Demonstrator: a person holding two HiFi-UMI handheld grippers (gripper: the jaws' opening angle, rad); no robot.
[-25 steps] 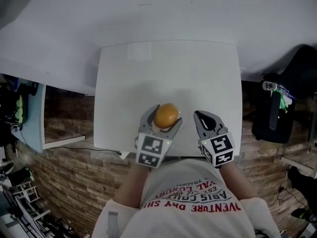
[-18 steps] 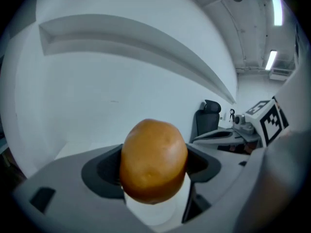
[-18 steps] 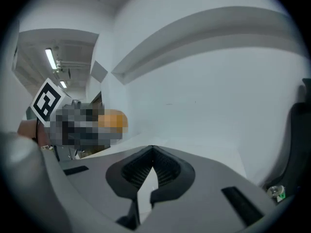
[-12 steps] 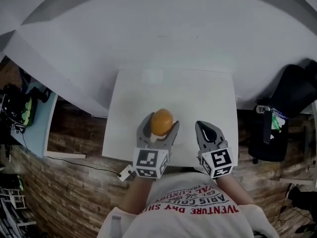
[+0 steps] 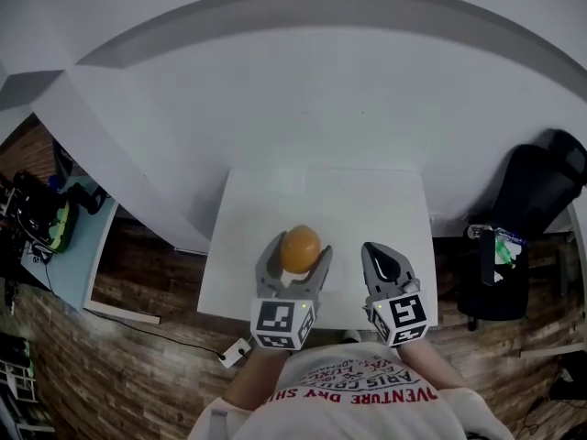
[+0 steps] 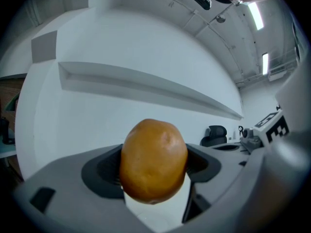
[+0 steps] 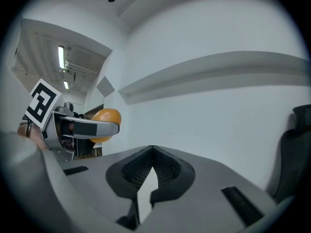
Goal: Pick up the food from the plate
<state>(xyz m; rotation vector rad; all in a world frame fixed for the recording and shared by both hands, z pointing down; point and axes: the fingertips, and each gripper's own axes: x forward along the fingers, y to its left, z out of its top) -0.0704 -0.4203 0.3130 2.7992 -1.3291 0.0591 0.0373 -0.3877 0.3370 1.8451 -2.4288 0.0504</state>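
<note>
An orange round food item (image 5: 300, 247) is clamped between the jaws of my left gripper (image 5: 295, 257), held up off the white table (image 5: 321, 209). In the left gripper view the food (image 6: 153, 160) fills the middle between the grey jaws. My right gripper (image 5: 382, 262) hovers beside it on the right, jaws shut with nothing between them (image 7: 151, 155). The right gripper view catches the food (image 7: 104, 120) and the left gripper at its left edge. No plate shows in any view.
A small white table stands against a white wall with a ledge (image 6: 146, 84). A black chair (image 5: 537, 191) sits to the right, a light blue shelf (image 5: 73, 246) with clutter to the left. Brown wood floor (image 5: 147, 301) surrounds the table.
The head view has tilted up, so more wall shows and the table sits lower. Both grippers keep the same pose, the left still holding the food.
</note>
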